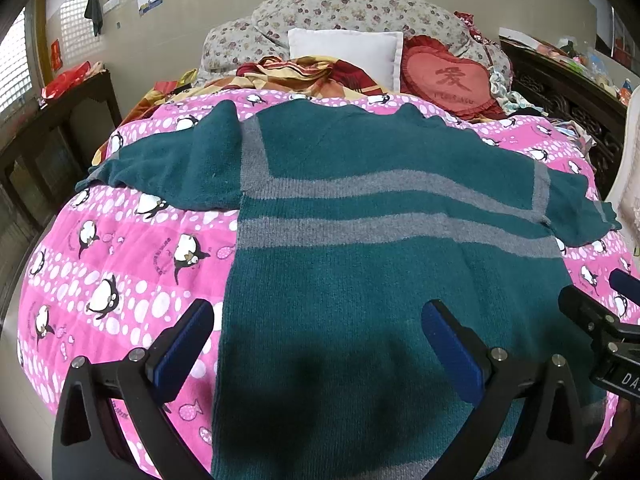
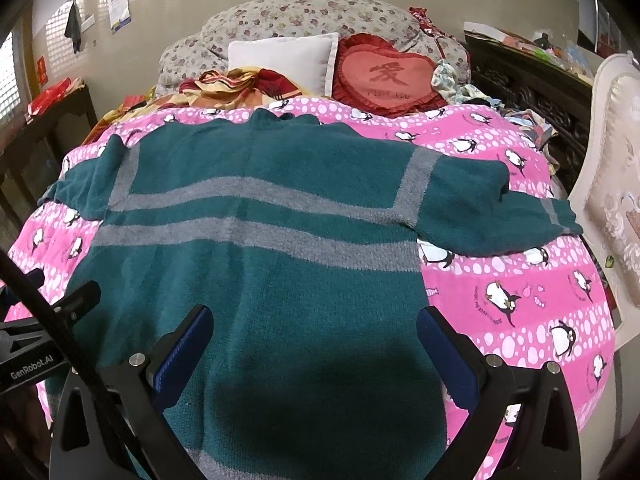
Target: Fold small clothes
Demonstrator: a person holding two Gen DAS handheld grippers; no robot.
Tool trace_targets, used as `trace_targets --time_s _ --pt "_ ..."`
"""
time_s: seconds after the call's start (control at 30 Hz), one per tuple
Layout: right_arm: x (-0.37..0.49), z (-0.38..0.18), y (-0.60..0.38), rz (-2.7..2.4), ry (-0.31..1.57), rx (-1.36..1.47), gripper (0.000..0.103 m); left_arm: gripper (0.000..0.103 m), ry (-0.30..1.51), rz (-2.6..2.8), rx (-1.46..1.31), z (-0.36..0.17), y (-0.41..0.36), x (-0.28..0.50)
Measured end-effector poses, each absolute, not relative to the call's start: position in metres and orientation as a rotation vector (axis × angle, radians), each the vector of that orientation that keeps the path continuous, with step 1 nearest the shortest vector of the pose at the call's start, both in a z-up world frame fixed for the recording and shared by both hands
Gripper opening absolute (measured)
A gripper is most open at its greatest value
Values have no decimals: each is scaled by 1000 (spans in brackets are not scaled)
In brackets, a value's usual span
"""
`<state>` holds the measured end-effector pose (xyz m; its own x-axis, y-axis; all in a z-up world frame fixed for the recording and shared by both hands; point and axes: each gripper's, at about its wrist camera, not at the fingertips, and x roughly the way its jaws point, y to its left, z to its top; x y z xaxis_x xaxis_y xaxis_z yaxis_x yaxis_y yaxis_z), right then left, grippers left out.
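A teal knit sweater (image 1: 360,200) with grey stripes lies flat on a pink penguin-print blanket (image 1: 120,264), sleeves spread to both sides. My left gripper (image 1: 316,320) hovers open above the sweater's lower left part, its left finger over the blanket beside the hem edge. In the right wrist view the same sweater (image 2: 260,208) fills the middle, and my right gripper (image 2: 312,324) hangs open over its lower right part, nothing between the blue pads. The right gripper's body (image 1: 600,328) shows at the left view's right edge; the left gripper's body (image 2: 36,344) shows at the other view's left edge.
At the head of the bed lie a white pillow (image 1: 348,50), a red heart cushion (image 1: 448,76), a floral quilt (image 1: 344,10) and a crumpled red-yellow cloth (image 1: 304,72). Dark wooden furniture (image 1: 56,136) stands left. A carved dark headboard (image 2: 520,80) and a cream padded chair (image 2: 608,184) stand right.
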<state>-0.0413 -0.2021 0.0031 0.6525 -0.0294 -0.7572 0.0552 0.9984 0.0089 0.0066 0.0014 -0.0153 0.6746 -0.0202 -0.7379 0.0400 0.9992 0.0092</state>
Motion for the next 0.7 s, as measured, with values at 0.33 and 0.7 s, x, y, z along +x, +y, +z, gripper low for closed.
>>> trace_targets --time_s 0.33,0.7 --pt "-35 1 -200 -59 817 23 103 103 843 -33 32 -17 1 8" --pt "-28 -1 -195 -56 838 14 103 103 887 -10 109 -22 1 15"
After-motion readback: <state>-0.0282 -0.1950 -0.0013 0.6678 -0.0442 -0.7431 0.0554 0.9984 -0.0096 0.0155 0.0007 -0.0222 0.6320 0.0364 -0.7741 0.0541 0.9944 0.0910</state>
